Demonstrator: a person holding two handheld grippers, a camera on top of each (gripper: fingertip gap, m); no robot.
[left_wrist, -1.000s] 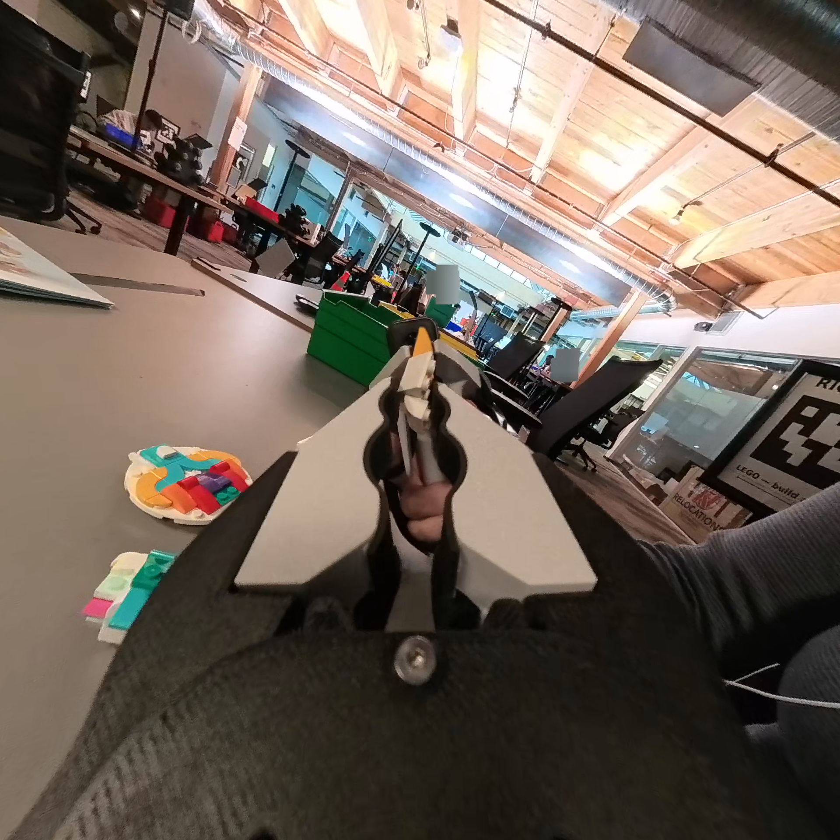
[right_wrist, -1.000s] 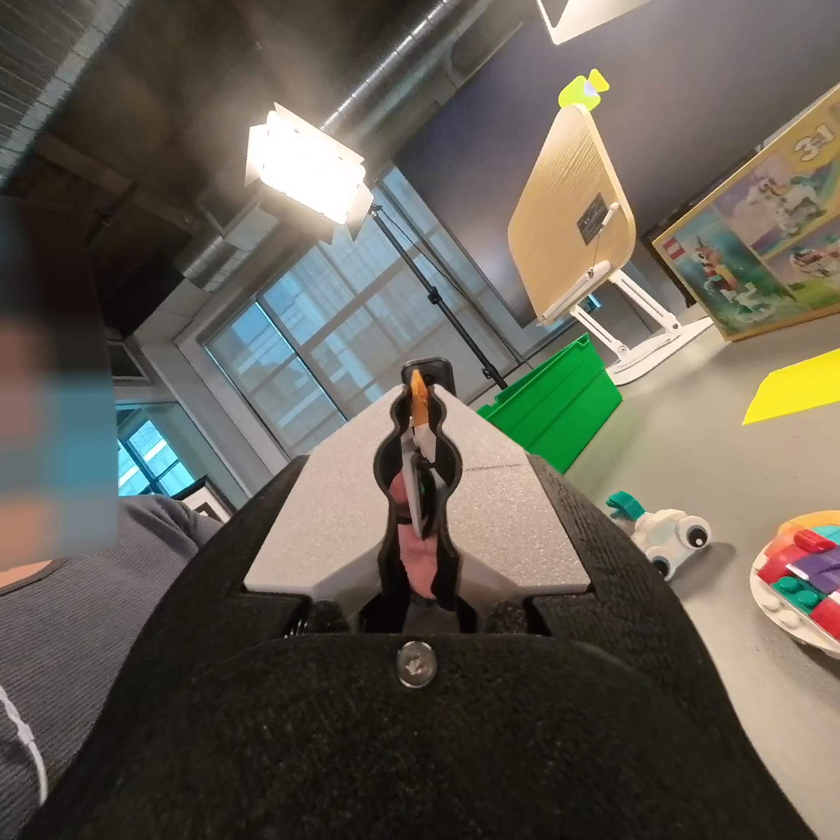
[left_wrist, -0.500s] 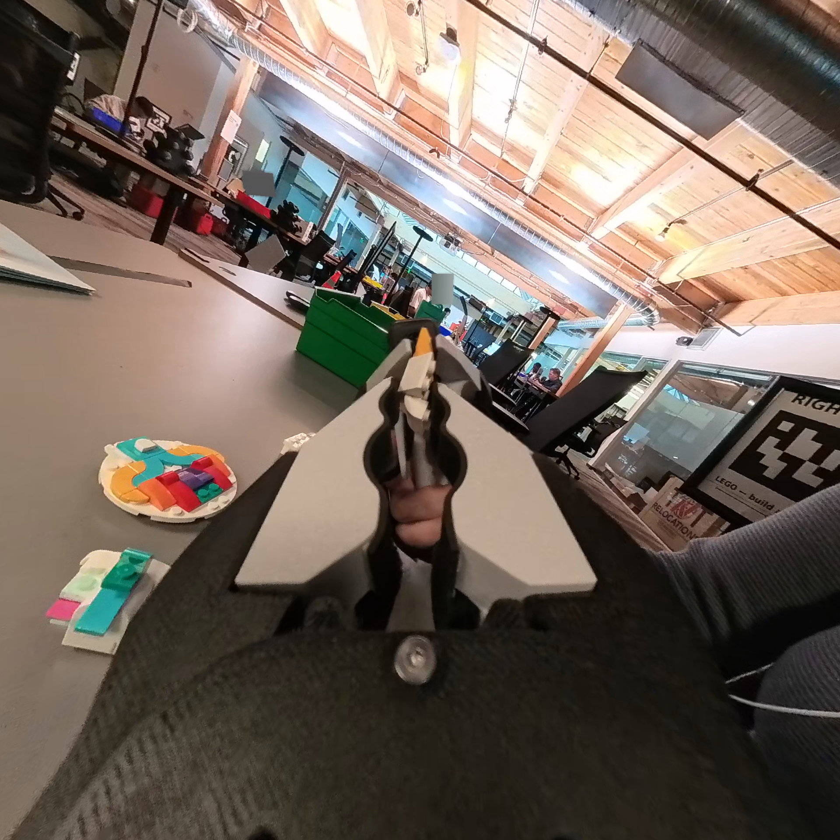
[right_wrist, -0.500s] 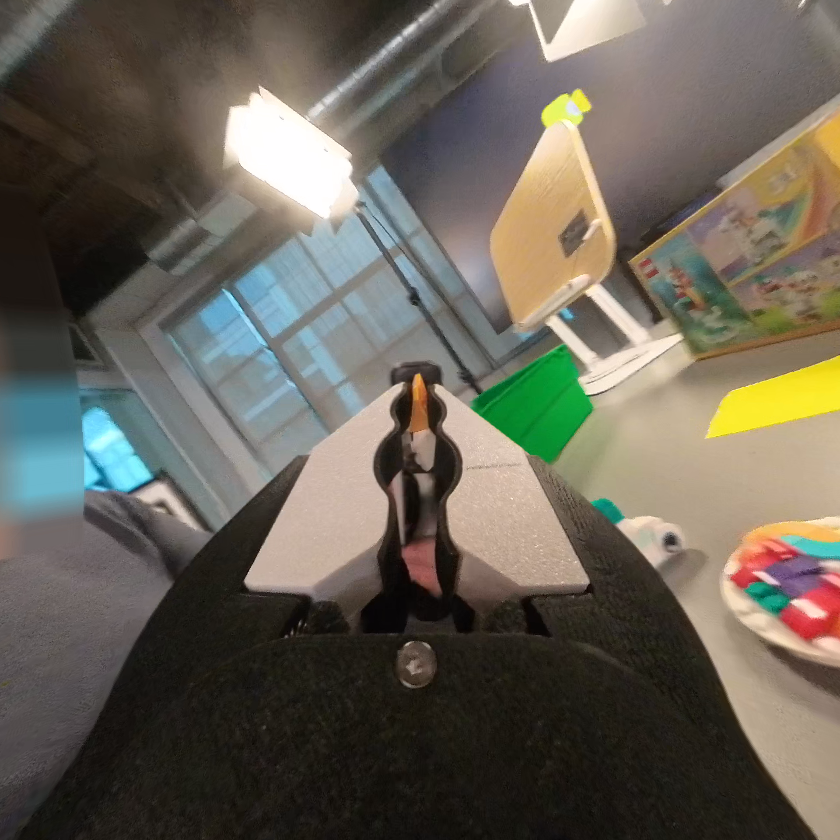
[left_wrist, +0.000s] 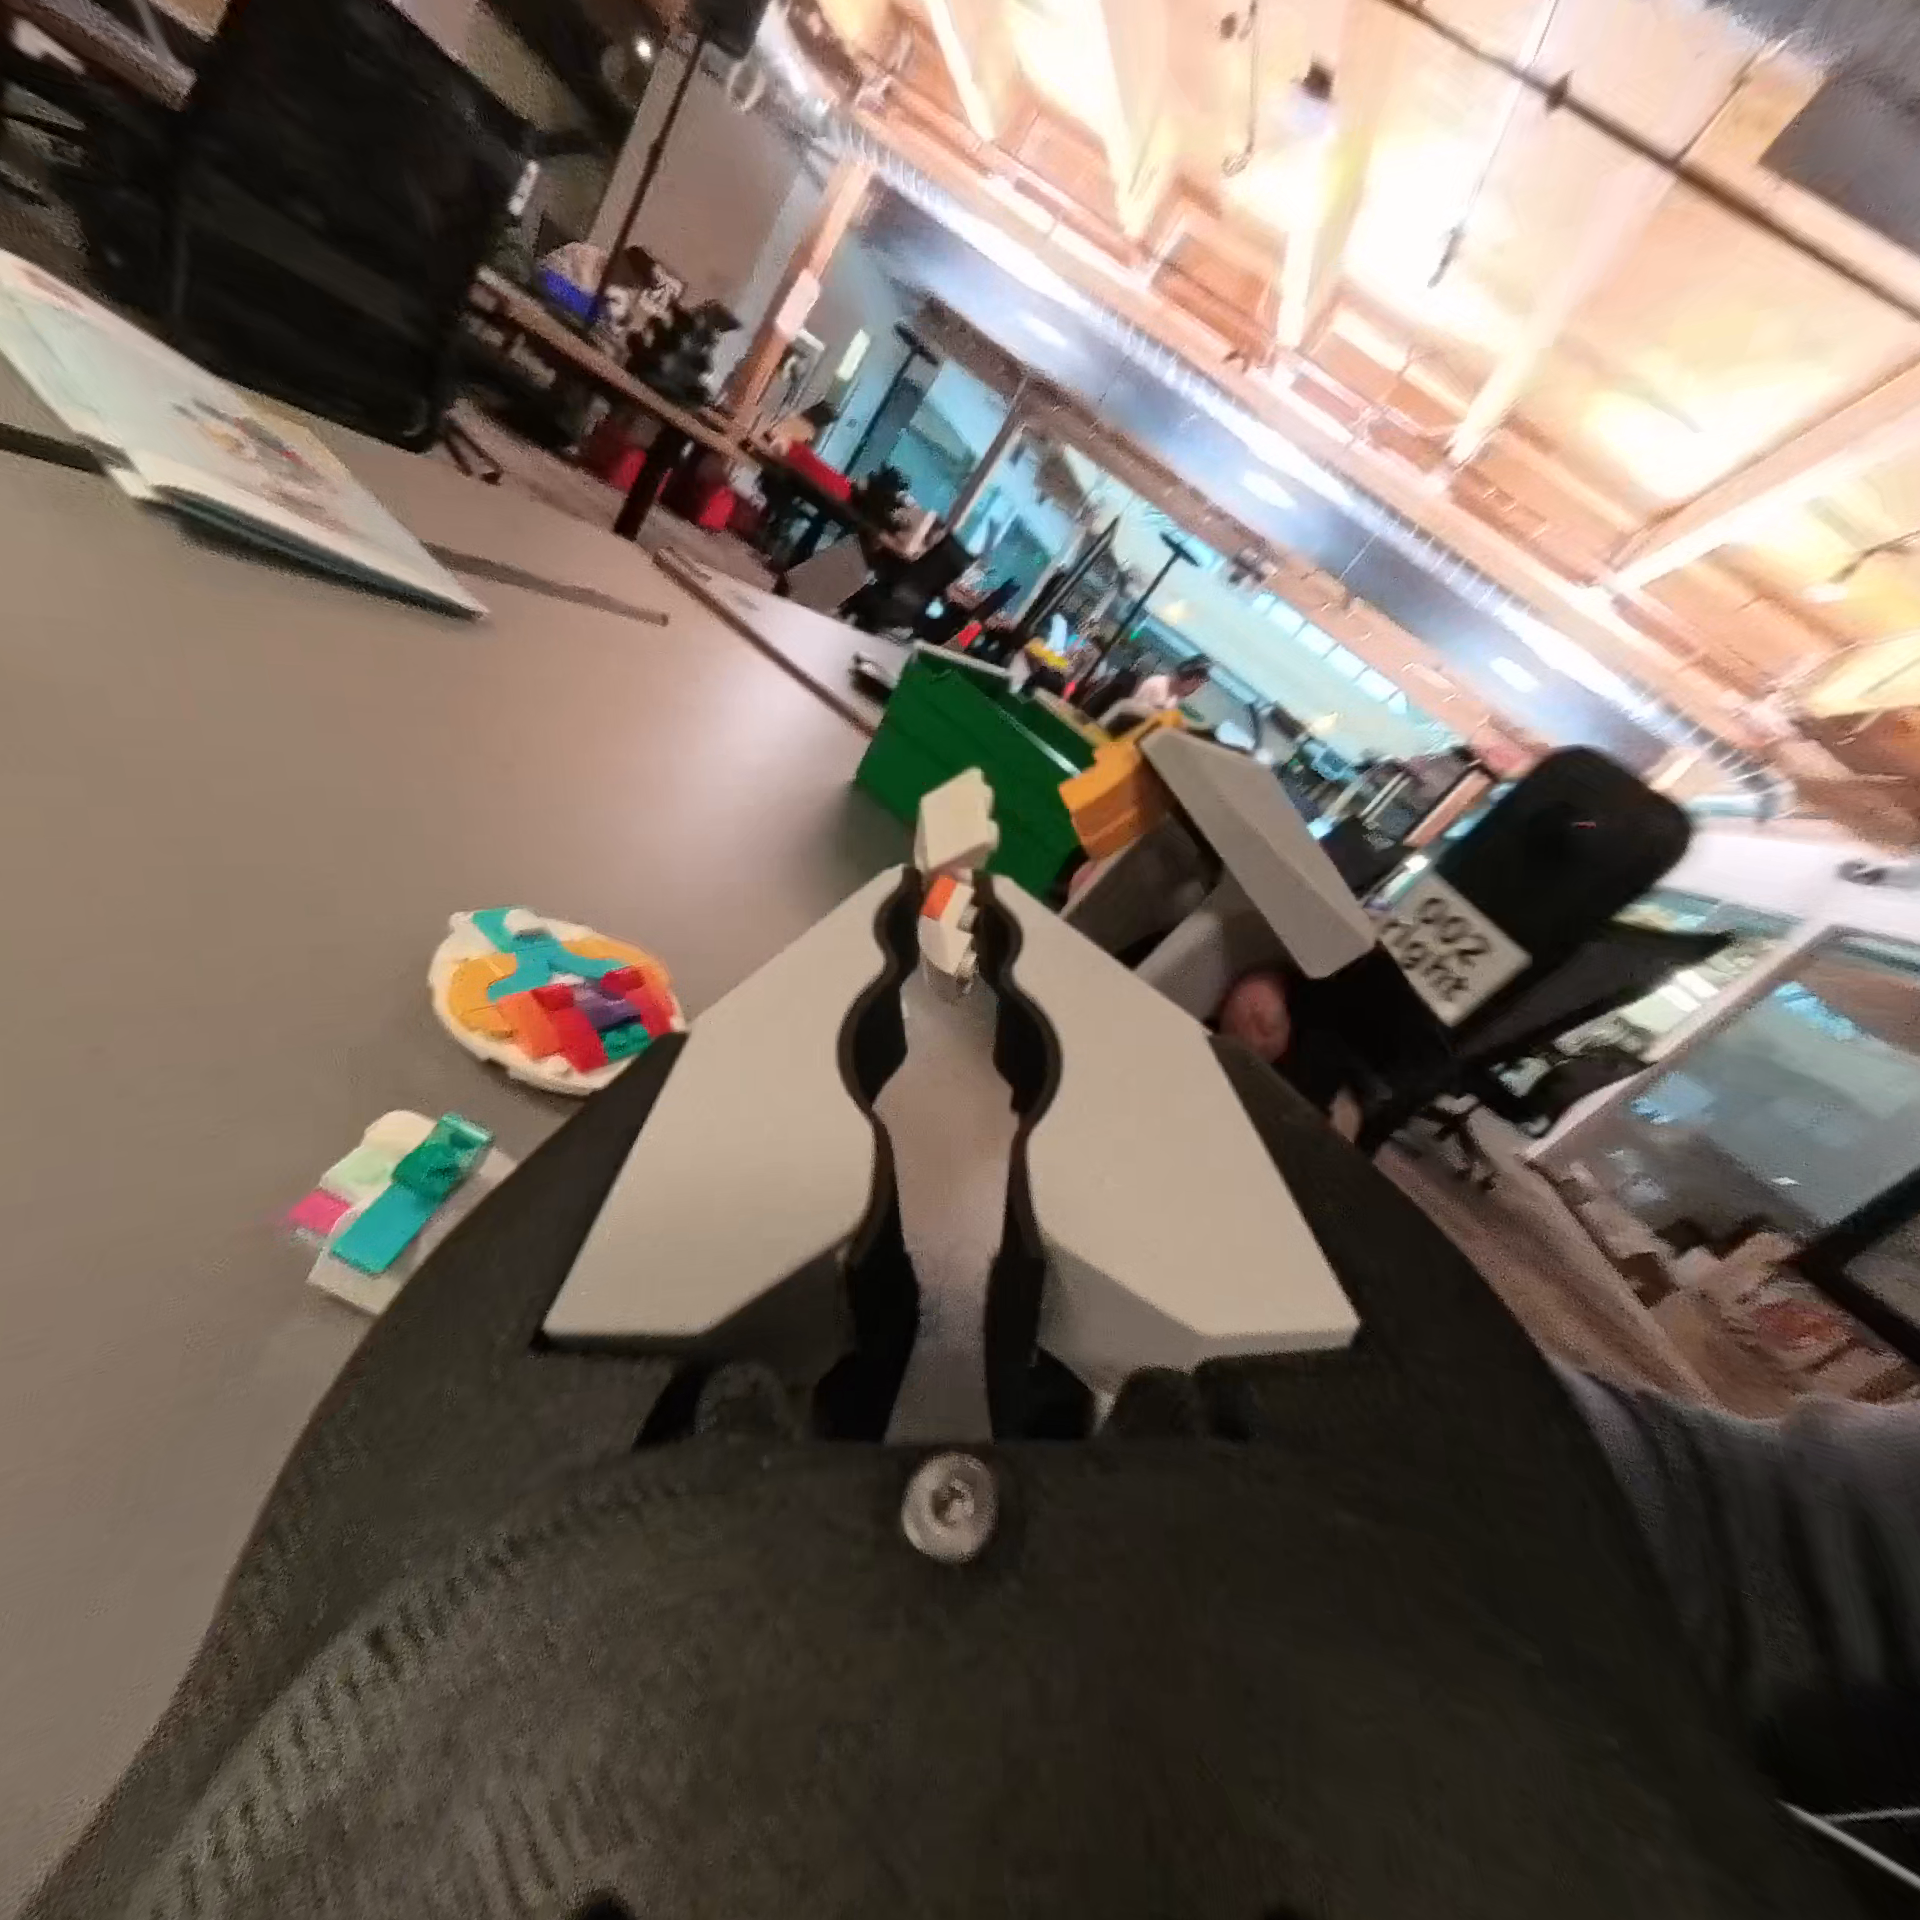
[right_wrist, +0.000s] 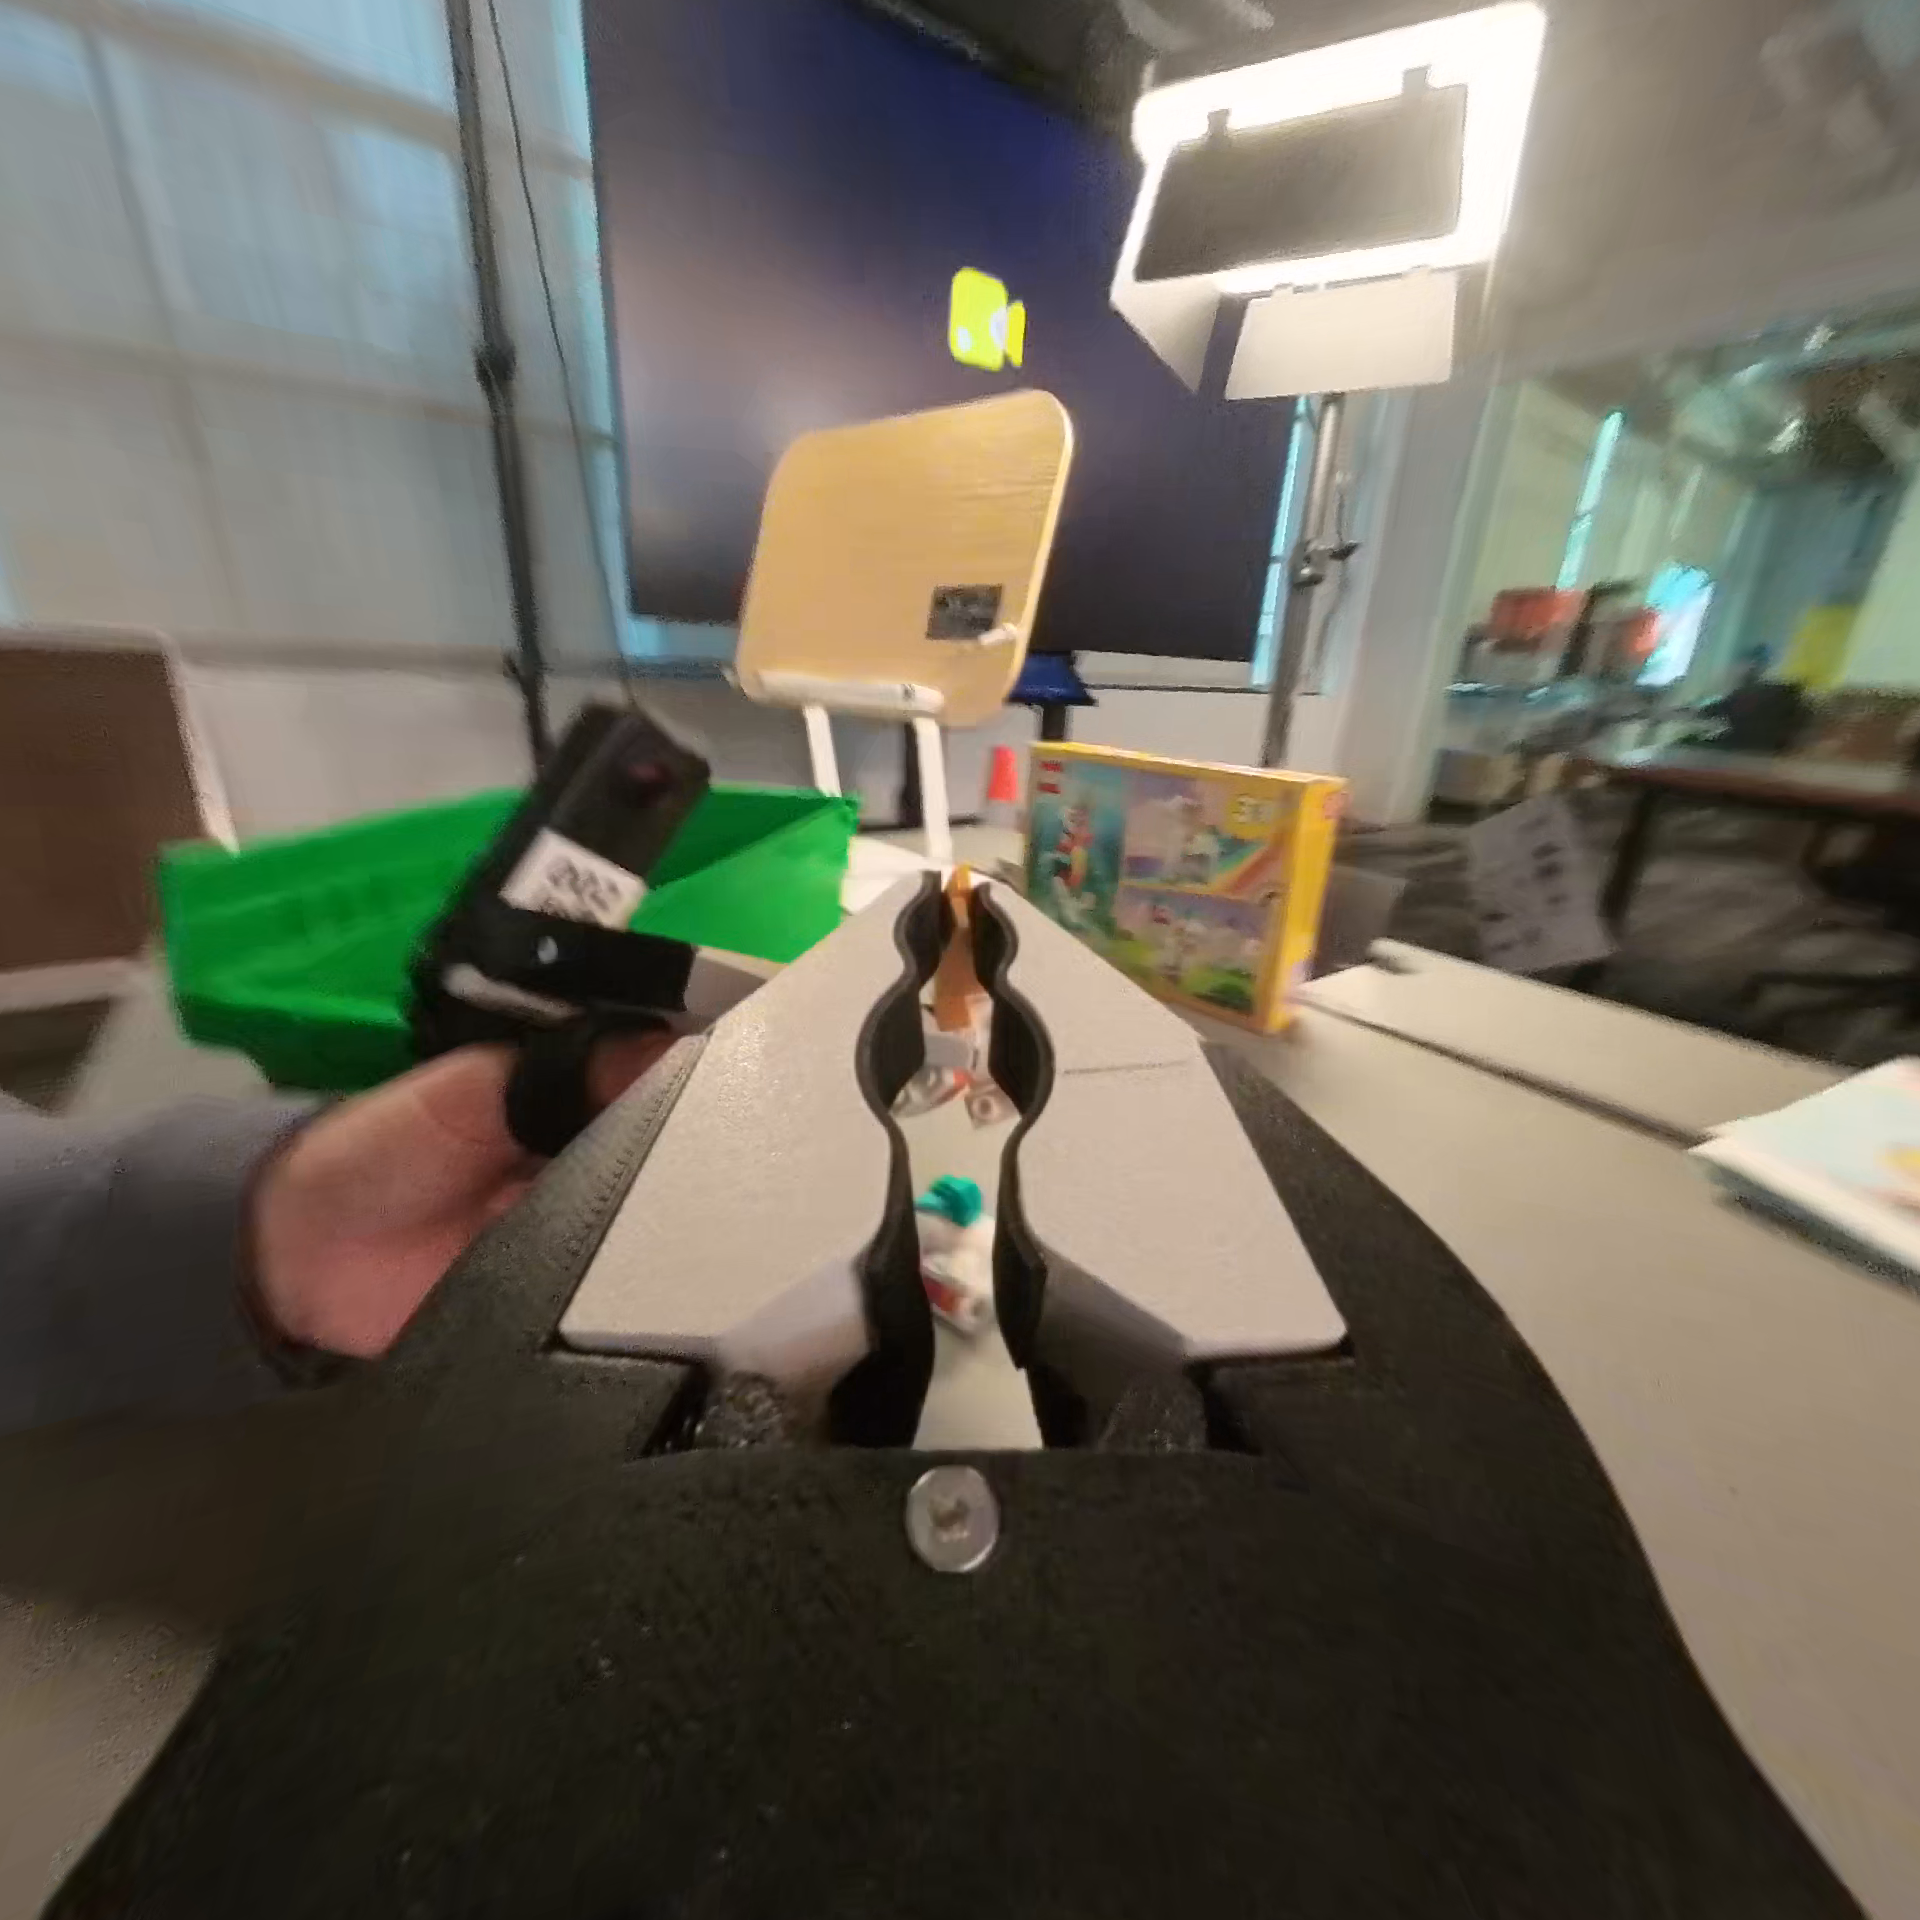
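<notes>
The left gripper (left_wrist: 951, 914) pinches a small white-and-orange brick piece (left_wrist: 951, 883); the right gripper (right_wrist: 958, 914) pinches an orange-and-white brick piece (right_wrist: 956, 971). Both are above the grey table (left_wrist: 312, 779), apart from the round colourful brick plate (left_wrist: 556, 997).

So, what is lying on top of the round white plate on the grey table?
Small coloured bricks cover the round white plate: teal, orange, red, purple, green. The left hand-held gripper hides its near-right edge.

Two grippers up, left gripper (left_wrist: 951, 914) and right gripper (right_wrist: 961, 914). One green bin (right_wrist: 312, 935), one round brick plate (left_wrist: 556, 1003), one boxed set (right_wrist: 1179, 883), one googly-eyed figure (right_wrist: 951, 1262), blurry, possibly more.
</notes>
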